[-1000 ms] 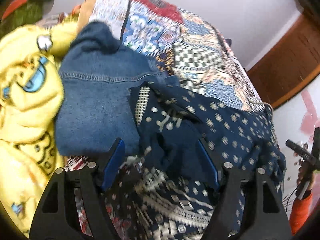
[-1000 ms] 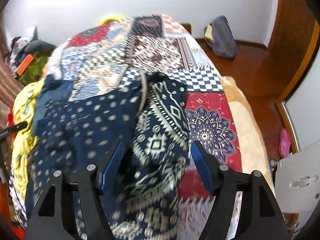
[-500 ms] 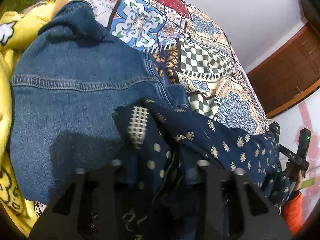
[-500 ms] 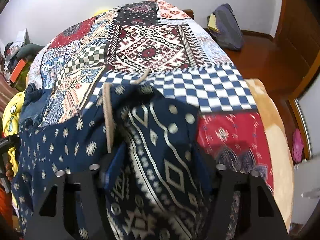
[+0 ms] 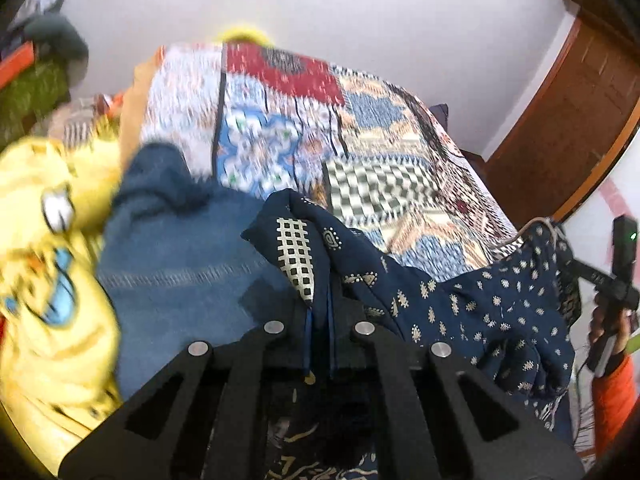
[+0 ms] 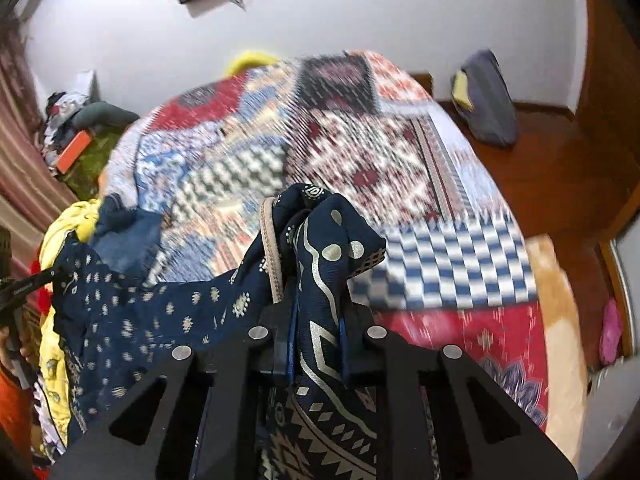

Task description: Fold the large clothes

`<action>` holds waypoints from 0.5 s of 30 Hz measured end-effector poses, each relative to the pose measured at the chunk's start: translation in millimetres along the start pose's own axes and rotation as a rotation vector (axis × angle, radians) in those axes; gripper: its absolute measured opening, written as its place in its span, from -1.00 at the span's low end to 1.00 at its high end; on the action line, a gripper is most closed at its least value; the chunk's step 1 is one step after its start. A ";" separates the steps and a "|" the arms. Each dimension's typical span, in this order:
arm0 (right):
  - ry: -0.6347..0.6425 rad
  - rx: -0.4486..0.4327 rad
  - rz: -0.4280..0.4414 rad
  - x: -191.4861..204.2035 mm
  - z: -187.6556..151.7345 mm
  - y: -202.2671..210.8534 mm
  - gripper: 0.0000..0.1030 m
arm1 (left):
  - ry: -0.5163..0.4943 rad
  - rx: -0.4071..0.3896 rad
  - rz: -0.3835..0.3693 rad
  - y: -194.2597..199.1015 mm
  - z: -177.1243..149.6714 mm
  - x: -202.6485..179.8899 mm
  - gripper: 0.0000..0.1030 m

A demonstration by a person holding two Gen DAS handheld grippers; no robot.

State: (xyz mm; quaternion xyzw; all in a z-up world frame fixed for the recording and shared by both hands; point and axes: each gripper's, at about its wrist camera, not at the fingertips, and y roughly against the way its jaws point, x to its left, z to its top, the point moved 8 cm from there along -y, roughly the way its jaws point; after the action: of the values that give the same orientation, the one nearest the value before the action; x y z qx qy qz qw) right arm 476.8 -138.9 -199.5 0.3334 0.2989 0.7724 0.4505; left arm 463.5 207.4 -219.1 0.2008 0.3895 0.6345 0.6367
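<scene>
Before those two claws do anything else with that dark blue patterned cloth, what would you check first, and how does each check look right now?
1. Left gripper shut on the navy garment: ok.
2. Right gripper shut on the same cloth: ok.
3. Cloth spans between both grippers, sagging rather than taut: ok.
4. Patchwork bedspread offers room to lay it: ok.
5. Denim piece and yellow clothing lie close on the left and may snag: not ok.
6. Lower part of the garment hanging free: cannot tell.

Left claw (image 5: 319, 334), right claw (image 6: 316, 336) clamped.
</scene>
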 end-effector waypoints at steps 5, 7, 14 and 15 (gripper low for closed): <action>0.050 -0.036 -0.040 22.0 28.7 -18.3 -0.74 | 0.027 -0.032 0.048 -6.2 29.4 18.3 -0.91; 0.057 -0.028 -0.063 24.4 36.8 -34.5 -0.74 | 0.053 -0.022 0.068 -19.2 37.5 29.2 -0.91; 0.028 0.069 -0.136 0.5 31.6 -87.4 -0.73 | 0.100 0.087 0.128 -81.0 17.7 67.2 -0.91; 0.015 0.082 -0.130 -3.9 28.0 -92.4 -0.72 | 0.108 0.106 0.128 -88.4 10.9 71.5 -0.91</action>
State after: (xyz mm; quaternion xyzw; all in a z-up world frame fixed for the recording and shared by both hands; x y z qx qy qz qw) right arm 546.1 -99.5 -254.1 0.3259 0.3546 0.7311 0.4832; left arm 521.5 268.9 -295.9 0.2241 0.4427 0.6621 0.5616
